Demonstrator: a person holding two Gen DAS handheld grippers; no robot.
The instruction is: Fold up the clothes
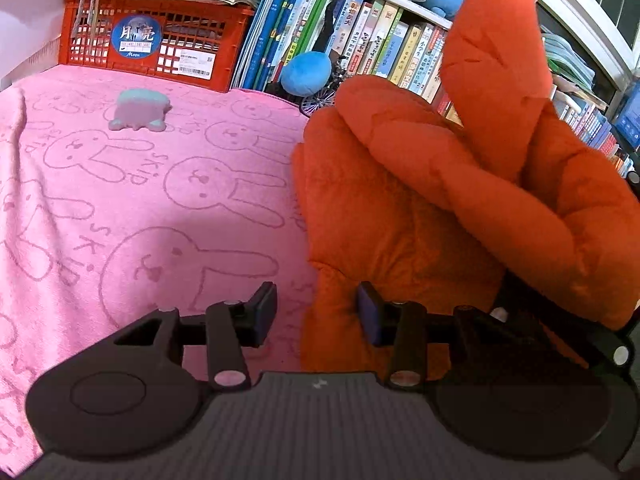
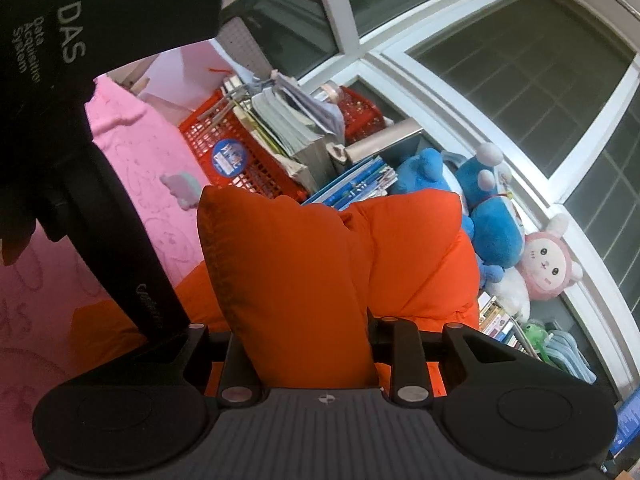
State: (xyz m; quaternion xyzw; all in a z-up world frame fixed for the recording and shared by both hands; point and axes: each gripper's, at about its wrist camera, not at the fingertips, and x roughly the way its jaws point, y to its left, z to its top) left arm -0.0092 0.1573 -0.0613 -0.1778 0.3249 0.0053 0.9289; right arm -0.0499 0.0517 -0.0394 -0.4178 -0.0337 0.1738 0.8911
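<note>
While the pink rabbit-print towel (image 1: 120, 200) covers the surface | orange padded garment (image 1: 420, 208) heaped at right, one part raised | right gripper (image 2: 304, 344) pinching that part | left gripper (image 1: 316, 312) spread at garment's near edge

A jacket (image 1: 400, 208) lies on the towel (image 1: 140, 200), crate (image 1: 160, 40) behind.

orange jacket (image 1: 440, 208) on pink towel (image 1: 140, 200)

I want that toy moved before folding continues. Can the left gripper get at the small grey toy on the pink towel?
Probably yes: the left gripper stands open and unladen, with bare pink towel leading to the grey toy.
</note>
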